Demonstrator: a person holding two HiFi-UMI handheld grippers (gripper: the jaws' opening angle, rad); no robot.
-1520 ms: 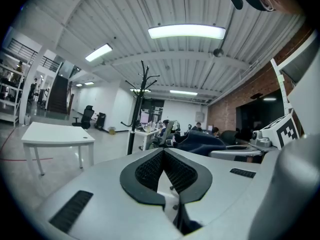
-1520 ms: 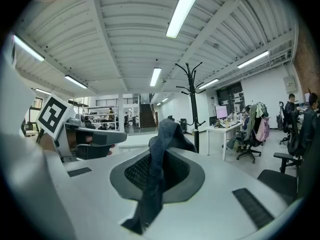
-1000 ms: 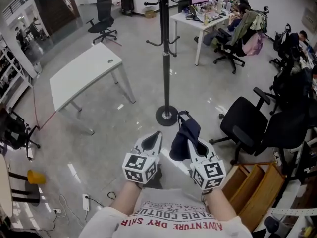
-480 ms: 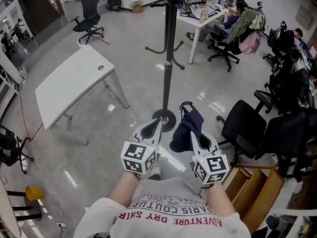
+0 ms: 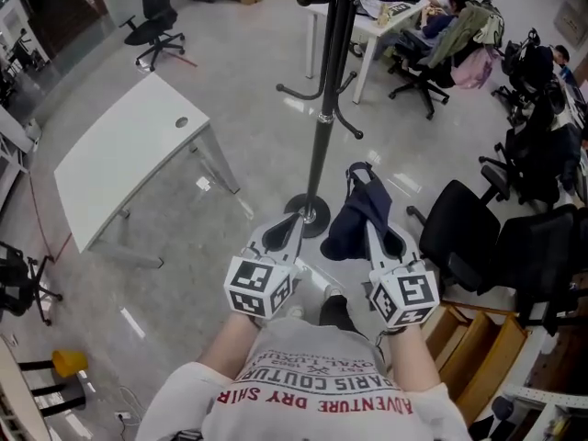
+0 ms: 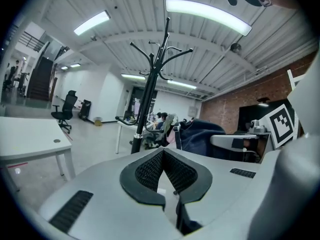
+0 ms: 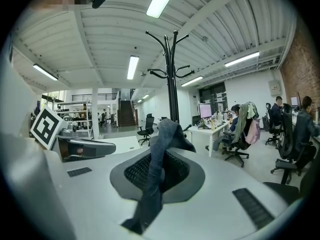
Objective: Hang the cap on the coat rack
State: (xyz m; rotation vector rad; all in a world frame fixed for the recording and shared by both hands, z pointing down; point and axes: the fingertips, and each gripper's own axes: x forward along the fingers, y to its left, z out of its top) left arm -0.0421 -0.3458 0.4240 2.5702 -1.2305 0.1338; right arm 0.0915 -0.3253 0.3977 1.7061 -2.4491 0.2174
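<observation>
A dark navy cap hangs from my right gripper, whose jaws are shut on its fabric; in the right gripper view the cap is pinched between the pads and droops forward. My left gripper is beside it on the left, shut with nothing in it, its pads meeting in the left gripper view. The black coat rack stands just ahead on its round base, hooks above. The coat rack rises right behind the cap, and the coat rack shows ahead of the left jaws too.
A white desk stands to the left of the rack. Black office chairs crowd the right side, with wooden panels at lower right. People sit at a cluttered desk far behind. A yellow cup lies at lower left.
The view has moved closer to the coat rack; its pole now stands nearer and more central. Both grippers keep their pose, the cap still held in the right one.
</observation>
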